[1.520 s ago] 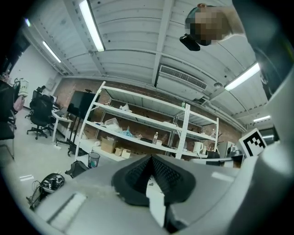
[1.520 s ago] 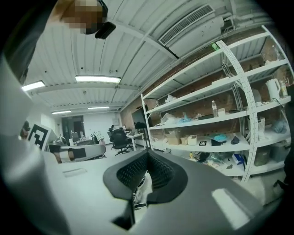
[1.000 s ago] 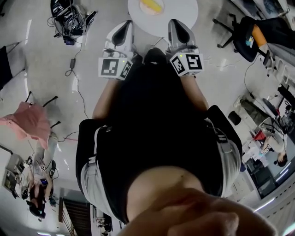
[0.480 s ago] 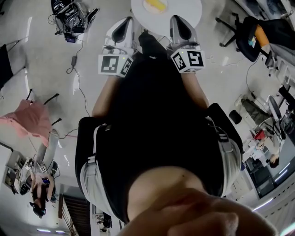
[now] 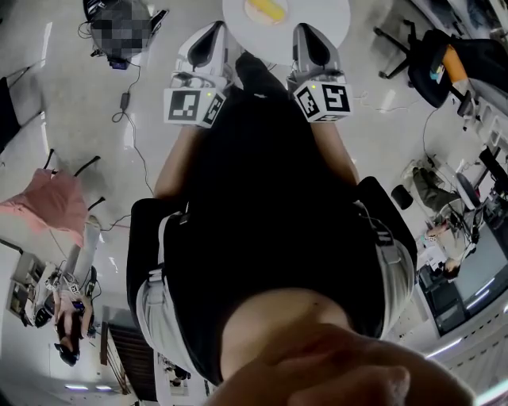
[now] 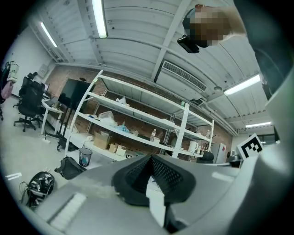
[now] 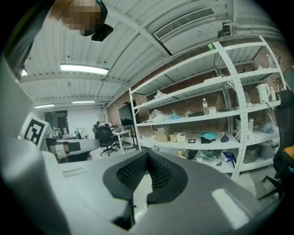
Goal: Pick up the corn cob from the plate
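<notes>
Lying on its plate [image 5: 248, 13] atop the round white desk [image 5: 321, 22], the yellow corn cob [image 5: 265, 9] sits at the far edge of the head view. Both the left tool [image 5: 213, 36] and the right tool [image 5: 306, 35] hang at the desk's near rim, short of the plate, each with jaws pressed together on nothing

Yellow corn cob [image 5: 266, 9]; plate [image 5: 249, 12] seemingly pale orange; white table [image 5: 321, 20].

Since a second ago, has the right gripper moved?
Yes. The right gripper has moved up the head view, further over the round white table, toward the corn cob.
</notes>
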`<state>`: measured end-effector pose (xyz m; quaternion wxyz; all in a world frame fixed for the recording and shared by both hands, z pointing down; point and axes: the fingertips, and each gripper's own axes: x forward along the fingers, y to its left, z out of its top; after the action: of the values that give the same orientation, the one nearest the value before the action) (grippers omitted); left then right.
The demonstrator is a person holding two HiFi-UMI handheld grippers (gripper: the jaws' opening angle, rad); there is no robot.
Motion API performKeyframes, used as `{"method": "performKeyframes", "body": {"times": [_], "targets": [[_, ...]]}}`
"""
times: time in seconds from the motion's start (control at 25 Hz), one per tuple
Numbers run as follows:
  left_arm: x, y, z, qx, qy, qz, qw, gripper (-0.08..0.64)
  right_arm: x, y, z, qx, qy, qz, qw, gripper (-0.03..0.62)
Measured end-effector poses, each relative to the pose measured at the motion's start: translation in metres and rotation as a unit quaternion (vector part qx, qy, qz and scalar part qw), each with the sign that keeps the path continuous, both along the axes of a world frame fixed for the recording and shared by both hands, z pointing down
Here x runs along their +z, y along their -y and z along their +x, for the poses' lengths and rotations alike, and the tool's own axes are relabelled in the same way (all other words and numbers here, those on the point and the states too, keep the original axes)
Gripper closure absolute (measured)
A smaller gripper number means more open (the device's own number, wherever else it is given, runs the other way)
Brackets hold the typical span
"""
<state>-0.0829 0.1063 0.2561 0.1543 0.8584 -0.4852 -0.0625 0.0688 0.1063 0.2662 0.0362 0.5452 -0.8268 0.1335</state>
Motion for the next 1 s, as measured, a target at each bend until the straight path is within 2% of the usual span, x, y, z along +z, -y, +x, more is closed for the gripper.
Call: {"method": "performKeyframes", "body": {"times": [0.48,1.0], "targets": [[0.026,0.057,0.026,0.006,0.010,-0.035,0.9993,0.558,0.040,0.051,0.016,-0.004,0.005,-0.048,0.999,0.588],[0.048,0.090,0.039,0.011,0.015,-0.056,0.9983,0.558,0.090,0.082,0.021,-0.002,0.003,-0.091,0.996,0.588]]}}
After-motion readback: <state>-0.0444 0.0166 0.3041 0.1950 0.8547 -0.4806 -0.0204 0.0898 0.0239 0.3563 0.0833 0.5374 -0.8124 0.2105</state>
